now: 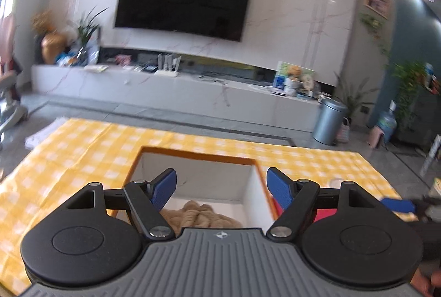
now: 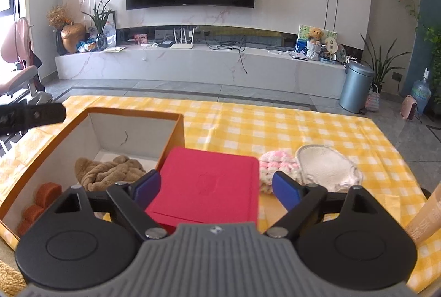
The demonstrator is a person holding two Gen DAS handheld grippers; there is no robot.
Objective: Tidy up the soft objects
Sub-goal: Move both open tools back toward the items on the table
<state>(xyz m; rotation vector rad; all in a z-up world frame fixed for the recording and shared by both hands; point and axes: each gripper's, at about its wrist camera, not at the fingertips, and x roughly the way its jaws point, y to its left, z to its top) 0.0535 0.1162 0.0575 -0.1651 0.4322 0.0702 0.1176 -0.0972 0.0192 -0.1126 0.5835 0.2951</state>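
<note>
Where crumpled, tan plush cloth (image 2: pixel 110 171) folds

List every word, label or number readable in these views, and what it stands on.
None reads clearly.
Beige tube at the right edge: printed characters, too blurred to read.
Red box: embossed emblem, illegible.
Each tongs' grey body: small round logo, no words.

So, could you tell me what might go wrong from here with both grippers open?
The red box lies between the right gripper and the pink-and-white knit piece, so a straight reach may nudge it. The cream slipper touches the knit, so one grab may drag both. The left gripper, low over the orange box, may clip its rim.
</note>
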